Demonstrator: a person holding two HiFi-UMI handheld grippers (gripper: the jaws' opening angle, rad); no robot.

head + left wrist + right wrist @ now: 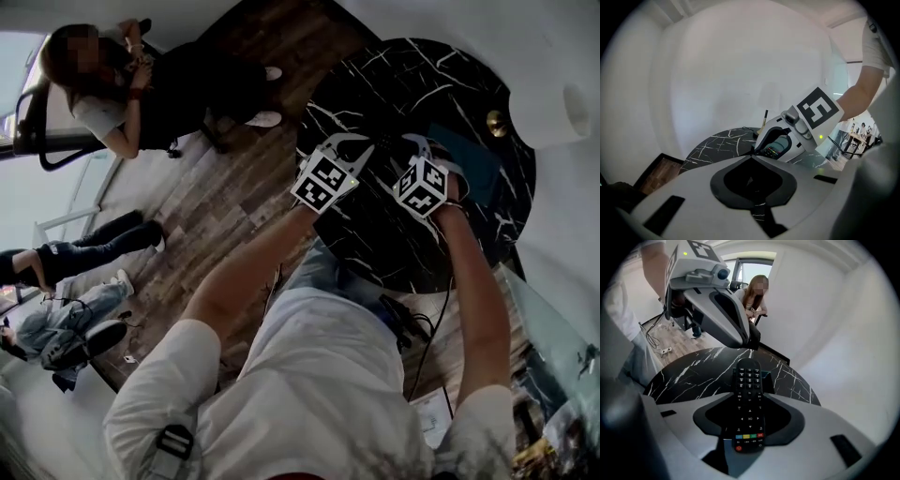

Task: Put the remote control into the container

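Note:
My right gripper (749, 380) is shut on a black remote control (749, 404), held lengthwise with its coloured buttons nearest the camera. Just beyond the remote's far end, a dark teal container (767, 380) rests on the round black marble table (693, 371). In the head view the container (476, 164) lies right of the right gripper (414, 142). My left gripper (752, 157) is shut with nothing in it, hovering over the table (717, 143) close beside the right one. From the left gripper view, the remote (776, 149) shows inside the right gripper's jaws.
A gold-coloured knob-like object (497, 122) and a white roll (574, 112) sit at the table's far side by the white wall. A seated person (122, 84) and other people's legs (89, 248) are on the wooden floor to the left.

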